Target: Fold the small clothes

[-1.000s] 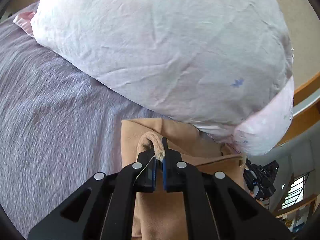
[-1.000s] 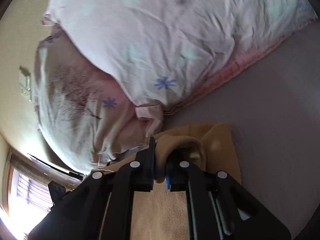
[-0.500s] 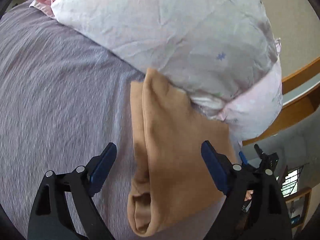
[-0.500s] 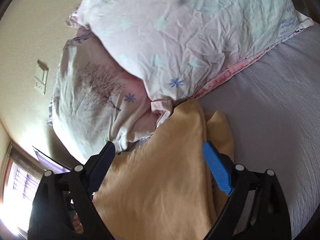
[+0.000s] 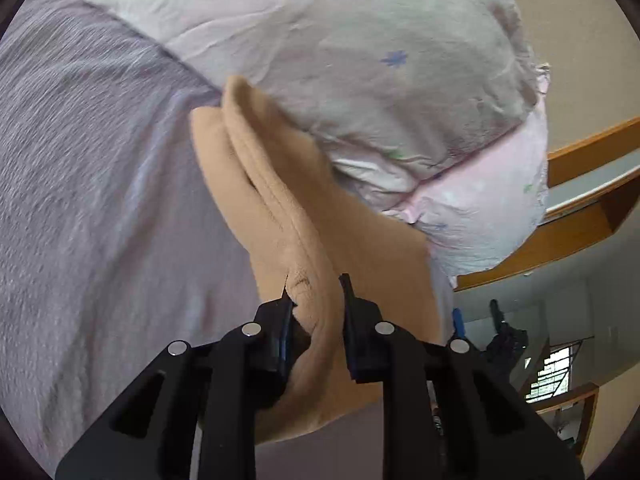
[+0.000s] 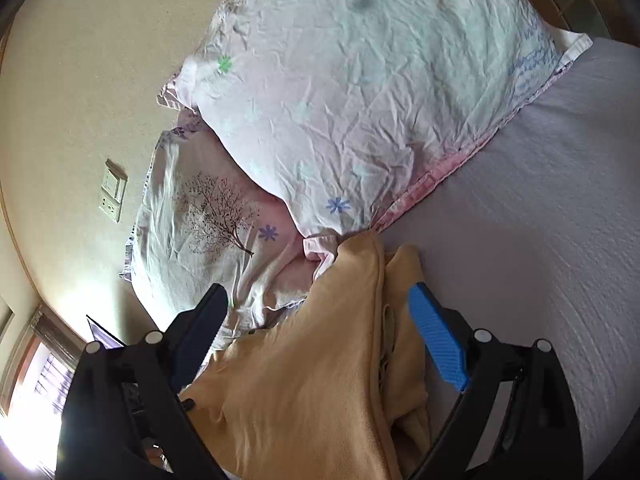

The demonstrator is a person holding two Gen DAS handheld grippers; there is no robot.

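Observation:
A tan fleece garment (image 5: 288,216) lies folded on the lilac bed sheet (image 5: 100,184), its far end against the pillows. My left gripper (image 5: 314,292) is closed onto a thick fold of the garment's near edge, the fabric bunched between the jaws. In the right wrist view the same garment (image 6: 320,360) lies below my right gripper (image 6: 316,312), which is wide open, its blue pad (image 6: 438,340) clear of the cloth, holding nothing.
Two floral pillows (image 6: 360,100) are stacked at the head of the bed against a cream wall with a socket plate (image 6: 112,196). A wooden bed frame (image 5: 580,216) runs to the right. A window (image 6: 44,376) glares at lower left.
Both grippers released the garment half a second ago and pulled back. Since then my left gripper has moved in and closed on a fold of it; the right stays open.

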